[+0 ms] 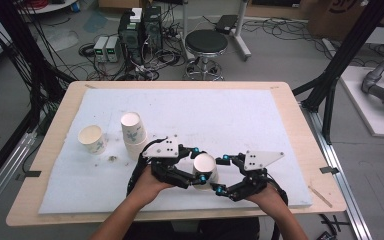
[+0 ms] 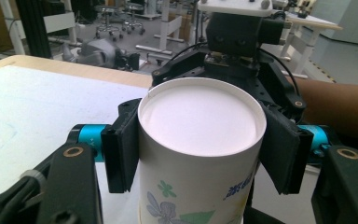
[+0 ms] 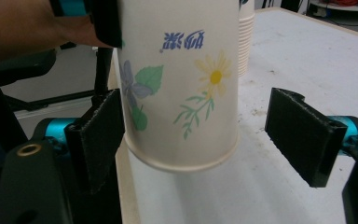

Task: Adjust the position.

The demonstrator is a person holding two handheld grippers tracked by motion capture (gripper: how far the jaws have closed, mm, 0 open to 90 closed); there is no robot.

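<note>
Two claws are being used: the flowered paper cup (image 1: 204, 170) is being clamped by the left claw (image 2: 200, 149), and the wide-open right claw (image 3: 209, 140) should be centred around its base before closing.

A stack of cups (image 1: 134, 133) beside a single cup (image 1: 91, 139) — both upright.

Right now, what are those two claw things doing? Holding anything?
Left gripper: closed on the upside-down paper cup, holding it.
Right gripper: open, jaws either side of the same cup's rim, the right-hand jaw clearly apart from it.
</note>
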